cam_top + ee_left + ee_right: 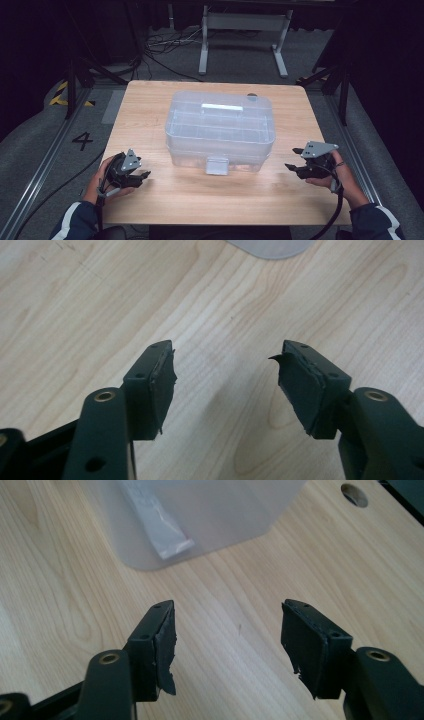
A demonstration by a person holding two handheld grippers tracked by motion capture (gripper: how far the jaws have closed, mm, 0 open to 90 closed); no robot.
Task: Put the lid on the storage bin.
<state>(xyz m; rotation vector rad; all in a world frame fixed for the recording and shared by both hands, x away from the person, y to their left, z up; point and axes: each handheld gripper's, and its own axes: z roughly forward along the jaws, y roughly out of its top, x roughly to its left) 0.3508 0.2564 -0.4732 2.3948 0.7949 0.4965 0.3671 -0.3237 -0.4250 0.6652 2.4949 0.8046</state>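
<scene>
Both grippers open, nothing between jaws. Left gripper (141,176) low over wooden table (150,100), at 8 o'clock from clear plastic storage box (220,131). Right gripper (294,159) at 4 o'clock from box, clear of it. Box sits table centre, lid on, front latch (217,165) toward person.

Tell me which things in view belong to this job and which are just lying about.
In the job: clear plastic storage box, its front latch, left gripper and right gripper, both open and empty.

Lying about: floor cables, metal stand, floor number marking.
</scene>
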